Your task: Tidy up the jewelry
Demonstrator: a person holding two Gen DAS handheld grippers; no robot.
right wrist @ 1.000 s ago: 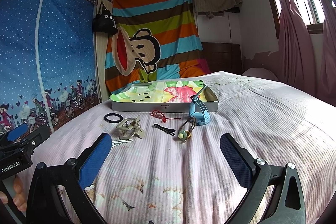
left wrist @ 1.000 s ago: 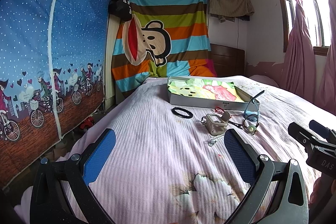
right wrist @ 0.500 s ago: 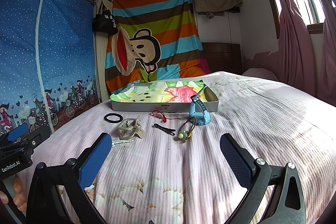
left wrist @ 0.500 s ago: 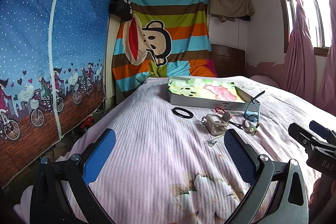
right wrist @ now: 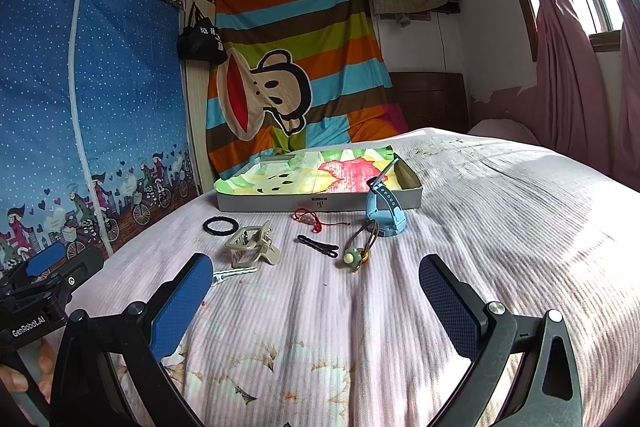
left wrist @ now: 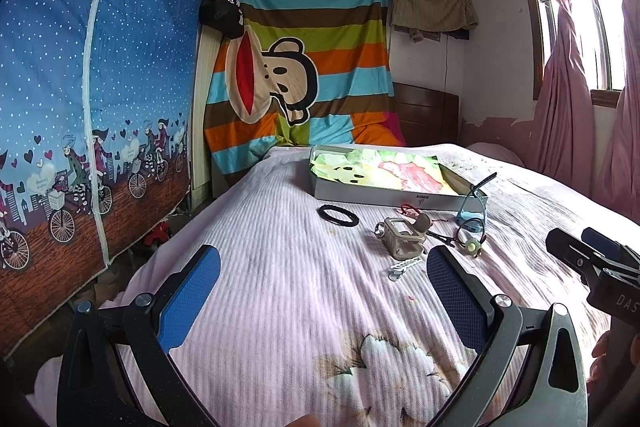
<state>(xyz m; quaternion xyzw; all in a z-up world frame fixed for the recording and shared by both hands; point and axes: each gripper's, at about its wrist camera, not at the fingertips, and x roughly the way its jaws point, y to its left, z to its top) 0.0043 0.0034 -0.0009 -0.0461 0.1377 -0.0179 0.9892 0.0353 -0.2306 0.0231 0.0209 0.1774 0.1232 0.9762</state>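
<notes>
A shallow grey box (right wrist: pixel 280 202) lined with bright paper lies on the pink bed. In front of it lie a black hair tie (right wrist: pixel 220 225), a beige claw clip (right wrist: pixel 250 247), a silver clip (right wrist: pixel 234 273), a red string bracelet (right wrist: pixel 312 218), a black bobby pin (right wrist: pixel 318 246), a hair elastic with a green bead (right wrist: pixel 358 247) and a blue watch (right wrist: pixel 386 213). My right gripper (right wrist: pixel 316 291) is open, short of these items. My left gripper (left wrist: pixel 320 287) is open too, left of the claw clip (left wrist: pixel 402 237) and near the hair tie (left wrist: pixel 339 215). Both hold nothing.
A blue fabric wardrobe (left wrist: pixel 92 99) stands left of the bed. A striped monkey cloth (left wrist: pixel 300 75) hangs at the bed's head, pink curtains (left wrist: pixel 568 99) on the right. Each gripper shows in the other's view: right gripper (left wrist: pixel 596 259), left gripper (right wrist: pixel 40 283), held by a hand (right wrist: pixel 24 379).
Both views are almost as before; the right view has shifted slightly, with the items a touch lower in frame. Both grippers stay open and nothing was taken hold of.
</notes>
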